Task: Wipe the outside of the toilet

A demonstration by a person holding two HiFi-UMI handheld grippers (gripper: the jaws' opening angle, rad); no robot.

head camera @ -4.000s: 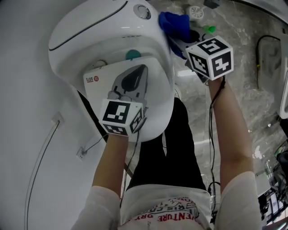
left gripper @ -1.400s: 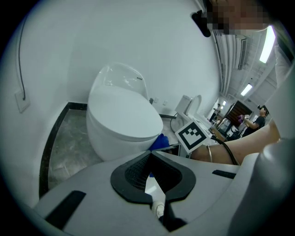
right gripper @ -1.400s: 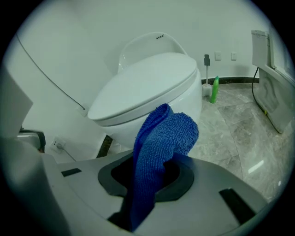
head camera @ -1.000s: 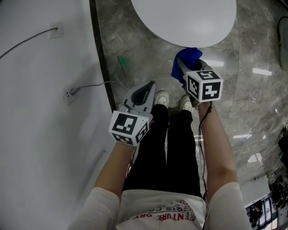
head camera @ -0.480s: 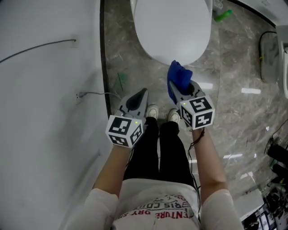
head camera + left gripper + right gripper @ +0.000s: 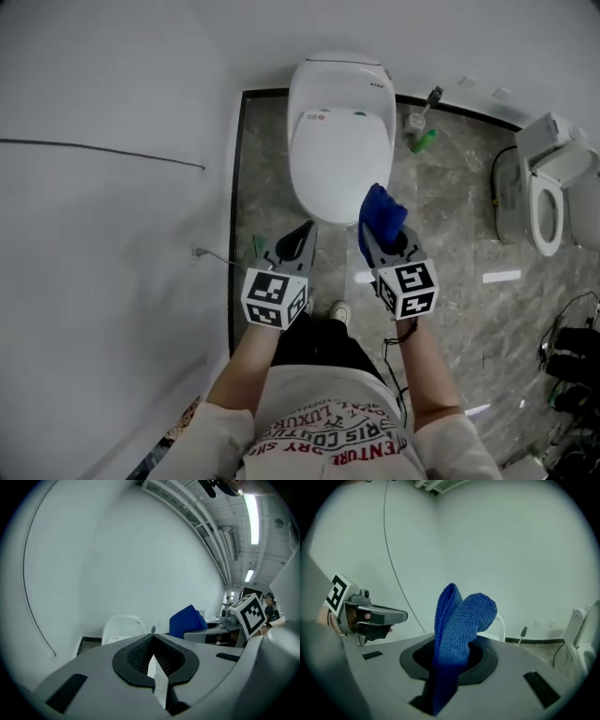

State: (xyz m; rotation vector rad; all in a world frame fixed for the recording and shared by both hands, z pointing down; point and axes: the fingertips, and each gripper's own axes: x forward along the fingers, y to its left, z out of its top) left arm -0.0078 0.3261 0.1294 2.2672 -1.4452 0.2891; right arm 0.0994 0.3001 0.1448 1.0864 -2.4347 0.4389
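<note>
A blue cloth (image 6: 381, 214) is clamped in the right gripper (image 6: 373, 242); the left gripper (image 6: 302, 234) is closed, empty. The toilet (image 6: 339, 131) is seen ahead of both, its front edge nearer the cloth.

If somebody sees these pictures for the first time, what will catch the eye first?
The bright blue cloth stands out most, clamped in the right gripper and sticking up past its jaws. Just beyond it stands the white toilet, lid closed, against the back wall. The left gripper is held beside the right one, its jaws together with nothing between them.
</note>
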